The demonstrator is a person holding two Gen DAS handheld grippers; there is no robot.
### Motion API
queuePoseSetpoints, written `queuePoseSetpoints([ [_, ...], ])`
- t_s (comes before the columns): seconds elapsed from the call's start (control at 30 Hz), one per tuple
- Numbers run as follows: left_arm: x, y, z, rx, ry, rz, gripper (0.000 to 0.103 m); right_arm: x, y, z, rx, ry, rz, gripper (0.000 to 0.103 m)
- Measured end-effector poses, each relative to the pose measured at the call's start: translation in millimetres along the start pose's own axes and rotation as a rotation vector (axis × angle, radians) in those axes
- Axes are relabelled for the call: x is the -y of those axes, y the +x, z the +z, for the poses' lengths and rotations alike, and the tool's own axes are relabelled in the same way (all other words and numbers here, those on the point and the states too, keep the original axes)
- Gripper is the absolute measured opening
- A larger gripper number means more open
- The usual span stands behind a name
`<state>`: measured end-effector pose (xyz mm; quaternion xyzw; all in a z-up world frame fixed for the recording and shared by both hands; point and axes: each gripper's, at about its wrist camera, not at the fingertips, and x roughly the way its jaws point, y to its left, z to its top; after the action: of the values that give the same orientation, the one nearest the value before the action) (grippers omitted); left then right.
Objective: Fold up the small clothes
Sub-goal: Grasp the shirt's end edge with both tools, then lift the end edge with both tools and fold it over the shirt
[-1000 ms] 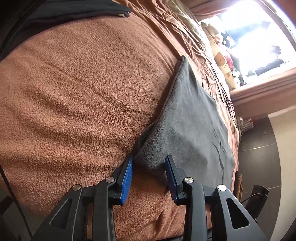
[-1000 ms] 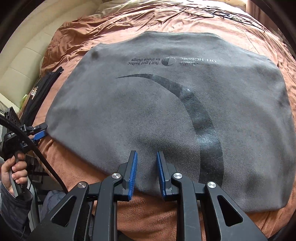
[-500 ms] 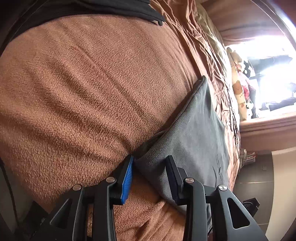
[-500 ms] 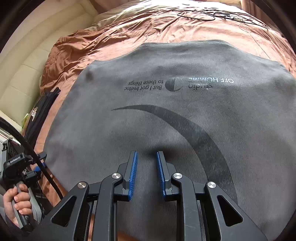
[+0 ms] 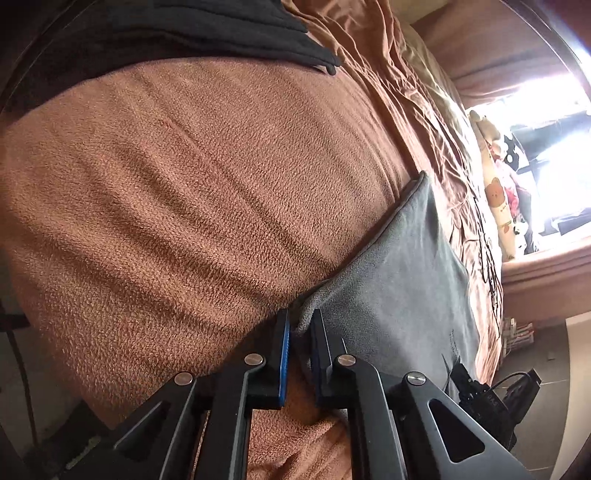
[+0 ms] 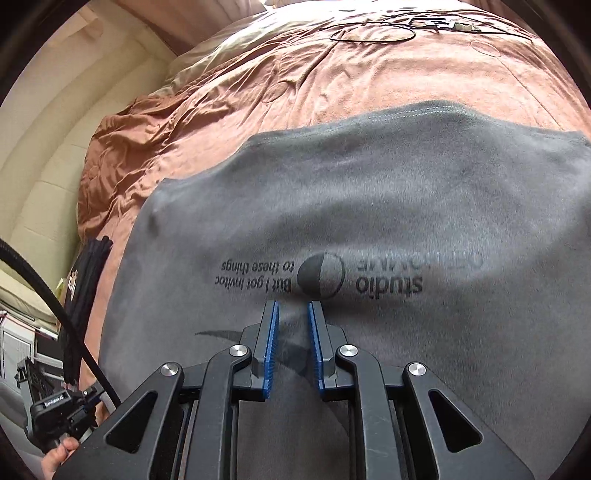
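A grey shirt (image 6: 369, 192) with a dark printed arc and lettering lies flat on a brown fleece blanket (image 5: 184, 203) on a bed. In the left wrist view the shirt (image 5: 406, 295) stretches away to the right. My left gripper (image 5: 300, 321) is shut on the shirt's near corner at the blanket's edge. My right gripper (image 6: 291, 306) sits low over the middle of the shirt, just below the round logo. Its fingers are close together with a small ridge of cloth pinched between them, and the print around them is puckered.
A black garment (image 5: 221, 29) lies at the blanket's far end. Beyond the shirt are a rumpled brown duvet (image 6: 295, 74) and a black cable (image 6: 373, 33). A black bag (image 6: 86, 280) hangs at the bed's left side. A person's hand (image 6: 55, 458) holds the left gripper's handle.
My left gripper's fingers have come together on the shirt's corner. My right gripper has moved forward from the shirt's near hem to its printed middle, and its fingers have narrowed.
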<state>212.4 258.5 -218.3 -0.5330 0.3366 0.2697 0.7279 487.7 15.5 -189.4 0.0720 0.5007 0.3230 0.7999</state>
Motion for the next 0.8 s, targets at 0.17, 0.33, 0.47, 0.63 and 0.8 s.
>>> queuePoseSetpoints([
  [0.17, -0.3, -0.2, 1.2, -0.006, -0.02, -0.007, 0.009, 11.3, 14.1, 22.8, 0.003, 0.055, 0.022, 0.013],
  [0.33, -1.0, 5.1, 2.3, -0.037, -0.049, -0.008, 0.01, 21.2, 28.6, 43.8, 0.015, 0.096, 0.034, 0.005],
  [0.47, 1.6, 5.3, 0.1, -0.036, -0.049, 0.001, 0.011, 28.2, 40.0, 60.7, 0.028, 0.127, 0.038, 0.003],
  [0.63, -2.7, 6.7, -4.1, -0.033, -0.08, -0.009, 0.014, 33.8, 50.1, 75.8, 0.043, 0.135, 0.04, 0.003],
  [0.8, 0.9, 10.4, -4.0, -0.023, -0.056, 0.019, 0.014, 39.1, 58.0, 91.3, 0.062, 0.143, 0.041, 0.0],
])
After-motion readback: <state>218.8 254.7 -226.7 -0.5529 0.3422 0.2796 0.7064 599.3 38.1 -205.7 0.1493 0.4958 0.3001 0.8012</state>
